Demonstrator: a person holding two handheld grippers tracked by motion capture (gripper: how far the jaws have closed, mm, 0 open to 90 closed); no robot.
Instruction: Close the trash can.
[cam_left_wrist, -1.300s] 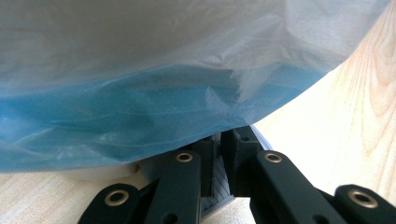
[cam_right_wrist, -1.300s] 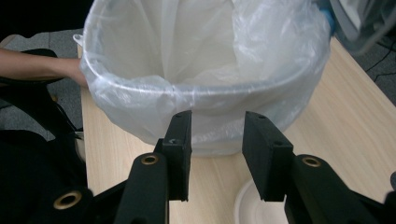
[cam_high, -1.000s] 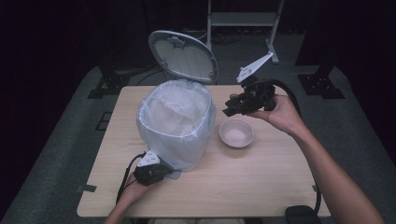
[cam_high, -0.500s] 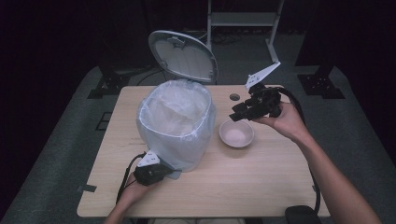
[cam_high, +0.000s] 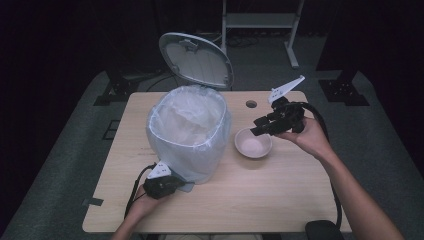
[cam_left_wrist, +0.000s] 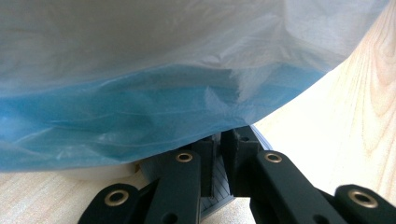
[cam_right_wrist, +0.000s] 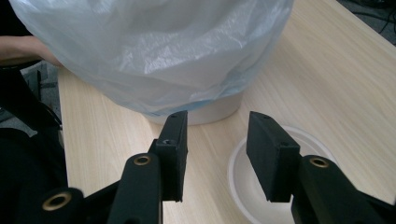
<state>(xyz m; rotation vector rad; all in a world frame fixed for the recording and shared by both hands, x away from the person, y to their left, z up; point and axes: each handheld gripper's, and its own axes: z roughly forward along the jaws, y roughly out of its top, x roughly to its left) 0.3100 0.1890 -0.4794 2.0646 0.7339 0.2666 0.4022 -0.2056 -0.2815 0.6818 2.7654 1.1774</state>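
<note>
While high view hides it, left gripper (cam_left_wrist: 217, 161) jaws pinch pedal (cam_left_wrist: 219, 198) — closed.

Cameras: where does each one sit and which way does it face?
High view: above the person's side, facing forward and down on the table; both forearms, left tongs, right tongs.
Left gripper view: on the left tongs, shut, facing the bagged bin base.
Right gripper view: on the right tongs, just opening, empty, facing bin and bowl.
All three share the bin.
</note>
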